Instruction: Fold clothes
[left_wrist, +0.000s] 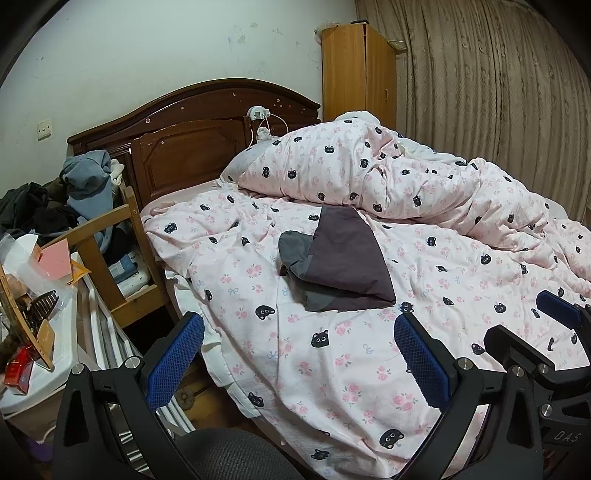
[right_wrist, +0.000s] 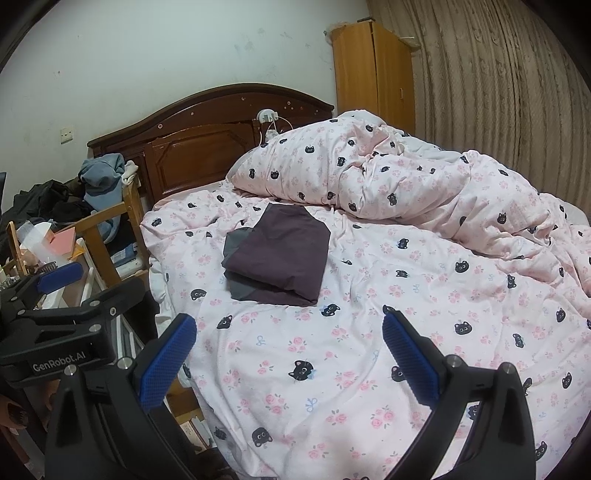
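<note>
Bedroom with a bed, a wardrobe and a curtained wall

A scuffed white wall (left_wrist: 147, 55) with a switch plate (left_wrist: 44, 129) stands behind a dark wooden headboard (left_wrist: 192, 144). In the far corner a light wooden wardrobe (left_wrist: 356, 72) meets a beige pleated curtain (left_wrist: 491, 96) that covers the right side. The bed (right_wrist: 362, 369) wears pink bedding printed with cat faces and roses, its duvet (right_wrist: 369, 166) heaped toward the head. At the bed's left edge a wooden chair (left_wrist: 110, 258) carries piled clothes, beside a cluttered white table (left_wrist: 48, 373).

Folded purple-grey garment (right_wrist: 279, 254) on bed
</note>
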